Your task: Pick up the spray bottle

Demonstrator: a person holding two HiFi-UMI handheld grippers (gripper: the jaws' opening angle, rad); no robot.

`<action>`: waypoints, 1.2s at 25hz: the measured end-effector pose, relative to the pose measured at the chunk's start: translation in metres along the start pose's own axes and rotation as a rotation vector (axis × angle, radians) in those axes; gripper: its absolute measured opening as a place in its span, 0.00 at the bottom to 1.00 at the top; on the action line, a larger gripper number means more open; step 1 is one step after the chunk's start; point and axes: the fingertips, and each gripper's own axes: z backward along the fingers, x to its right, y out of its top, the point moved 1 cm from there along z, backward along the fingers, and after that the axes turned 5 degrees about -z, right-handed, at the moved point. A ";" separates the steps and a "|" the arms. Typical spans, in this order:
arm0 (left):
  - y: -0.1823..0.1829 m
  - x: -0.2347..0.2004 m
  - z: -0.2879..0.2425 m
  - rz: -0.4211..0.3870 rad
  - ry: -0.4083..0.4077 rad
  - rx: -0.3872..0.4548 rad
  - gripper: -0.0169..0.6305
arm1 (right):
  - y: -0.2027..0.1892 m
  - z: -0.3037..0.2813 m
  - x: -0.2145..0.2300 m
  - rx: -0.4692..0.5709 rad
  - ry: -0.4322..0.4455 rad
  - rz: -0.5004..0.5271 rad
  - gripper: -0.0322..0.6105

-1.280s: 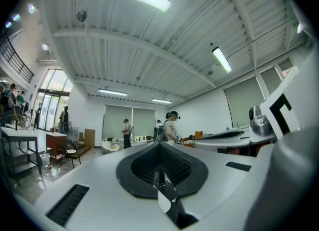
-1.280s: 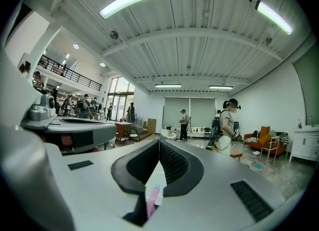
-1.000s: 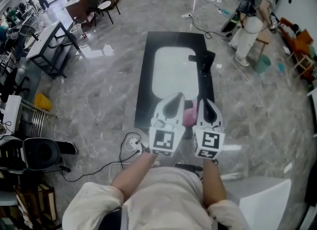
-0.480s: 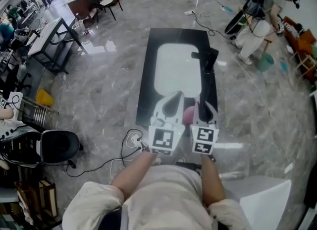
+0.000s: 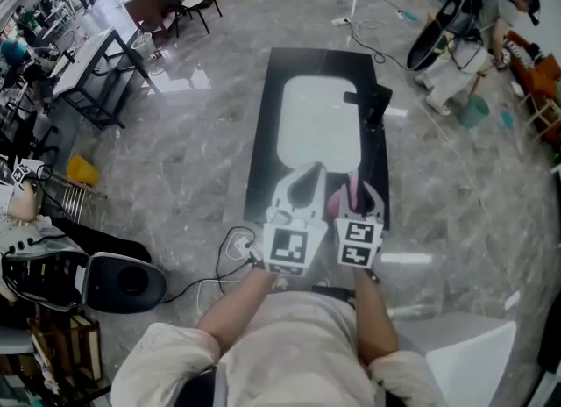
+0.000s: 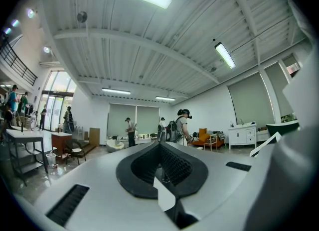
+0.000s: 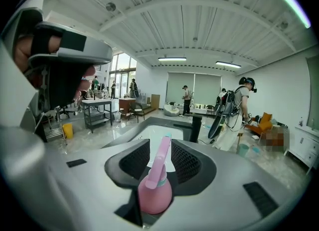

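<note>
Nearest, the right gripper (image 7: 160, 144) has its fingers spread wide, having just been opening, and the one pink bottle (image 7: 155, 190) stands upright in the gap between them, with no pad seeming to press on it. It sits by the near end of the worktop (image 5: 261, 142). The risk lies here. If the fingers shut on the slim neck or trigger rather than the round belly, the bottle could twist or slip as it lifts. A nudge while they are apart could tip it, and it might roll off that near edge. The left gripper (image 6: 159, 145), just beside the right one, has its fingers pressed together on nothing, so it could not steady the bottle. Count: two grippers, one bottle, one worktop. Further along the worktop lies one white panel (image 5: 320, 120), with one black post (image 5: 375, 103) at its right. Beyond, several people stand about the hall, too small to count surely.
</note>
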 end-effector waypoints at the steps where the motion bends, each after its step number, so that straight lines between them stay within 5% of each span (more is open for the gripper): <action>1: 0.000 -0.001 0.001 0.006 0.002 -0.005 0.03 | -0.002 -0.001 0.000 -0.007 -0.003 -0.002 0.24; 30: -0.010 -0.011 0.010 0.016 0.027 -0.021 0.03 | -0.022 -0.010 0.002 -0.059 -0.047 -0.050 0.18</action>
